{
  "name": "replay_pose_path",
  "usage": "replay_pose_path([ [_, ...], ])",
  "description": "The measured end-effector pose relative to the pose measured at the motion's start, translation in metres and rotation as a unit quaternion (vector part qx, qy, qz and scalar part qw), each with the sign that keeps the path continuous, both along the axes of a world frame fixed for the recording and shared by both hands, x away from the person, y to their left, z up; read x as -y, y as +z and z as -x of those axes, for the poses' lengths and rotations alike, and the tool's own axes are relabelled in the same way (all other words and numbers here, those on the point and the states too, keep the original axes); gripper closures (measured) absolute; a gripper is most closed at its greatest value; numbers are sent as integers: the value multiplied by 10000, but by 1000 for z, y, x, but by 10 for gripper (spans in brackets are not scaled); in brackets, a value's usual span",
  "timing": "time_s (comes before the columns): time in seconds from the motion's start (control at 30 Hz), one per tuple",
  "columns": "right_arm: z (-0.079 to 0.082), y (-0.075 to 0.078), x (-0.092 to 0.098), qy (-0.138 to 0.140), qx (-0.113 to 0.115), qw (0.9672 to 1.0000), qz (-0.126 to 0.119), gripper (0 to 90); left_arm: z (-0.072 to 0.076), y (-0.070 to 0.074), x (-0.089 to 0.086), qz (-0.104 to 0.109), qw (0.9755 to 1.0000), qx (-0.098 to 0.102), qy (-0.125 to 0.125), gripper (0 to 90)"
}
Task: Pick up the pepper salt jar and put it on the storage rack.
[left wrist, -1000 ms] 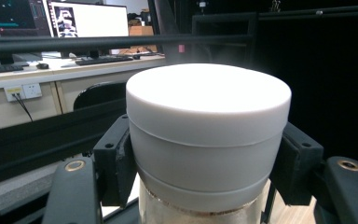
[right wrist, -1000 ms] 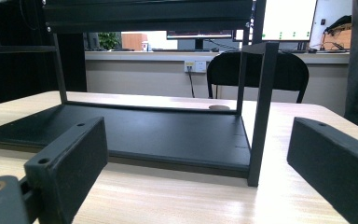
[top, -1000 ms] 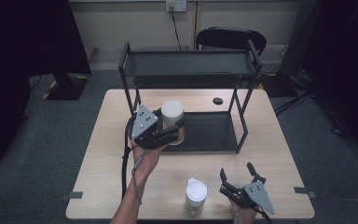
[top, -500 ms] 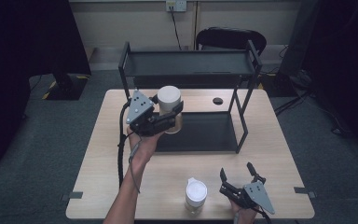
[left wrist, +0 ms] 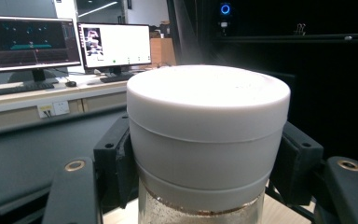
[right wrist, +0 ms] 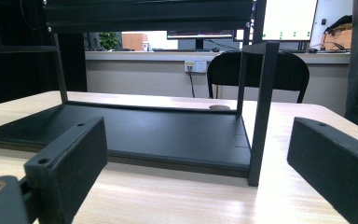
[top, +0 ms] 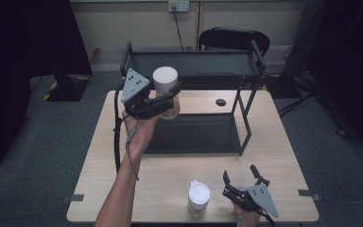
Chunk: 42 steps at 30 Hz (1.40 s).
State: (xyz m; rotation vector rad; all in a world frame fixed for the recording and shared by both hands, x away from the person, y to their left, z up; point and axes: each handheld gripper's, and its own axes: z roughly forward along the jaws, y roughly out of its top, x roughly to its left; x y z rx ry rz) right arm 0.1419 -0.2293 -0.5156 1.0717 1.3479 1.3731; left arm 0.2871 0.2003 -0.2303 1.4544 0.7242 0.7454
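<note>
Above the left end of the black two-tier rack [top: 194,135], the left gripper [top: 168,101] held a jar [top: 166,97] clear of the table [top: 99,156], its jaws clamped on either side just under the jar's wide white lid. In the left gripper view the jar [left wrist: 207,144] showed a smooth, round white cap with a stepped rim over a clear body, with a brownish line where the cap met the glass; whether the body was glass or plastic could not be told. The jar hung in front of the rack's upper shelf [top: 194,64], near its left front post, and above the lower shelf's left edge.

The right gripper [top: 241,182] rested near the table's front right edge with its jaws spread wide and nothing between them. In the right gripper view its two blocky black jaws framed the rack [right wrist: 168,135]: a flat matt black base plate, thin square posts and a dark upper shelf. Just left of that gripper stood a second jar [top: 198,198] with a white lid, well apart from the one being held.

The tabletop was pale wood grain with a round cable hole [top: 220,102] behind the rack. A black chair [top: 234,40] stood beyond the table, below a wall socket [top: 178,5]. Monitors [left wrist: 114,44] glowed in the background of the left gripper view, their writing too small to read. No label was readable on either jar.
</note>
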Motion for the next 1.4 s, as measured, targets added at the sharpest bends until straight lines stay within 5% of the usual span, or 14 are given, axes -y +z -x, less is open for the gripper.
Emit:
replay_pose_path([
  [0.6,1,0,0,-11,1,10000,1,34,-29,47,8,81,9996,124,246,348],
  [0.73,1,0,0,0,0,10000,-1,34,-41,50,6,283,9992,46,281,348],
  [0.83,1,0,-1,-19,-6,10000,0,34,-50,56,13,112,9991,29,413,348],
  [0.97,1,0,-1,-18,-1,10000,-3,34,-70,58,14,272,9984,-76,480,348],
  [1.4,1,0,0,11,-4,10000,-5,34,-93,63,25,124,9968,-223,758,347],
])
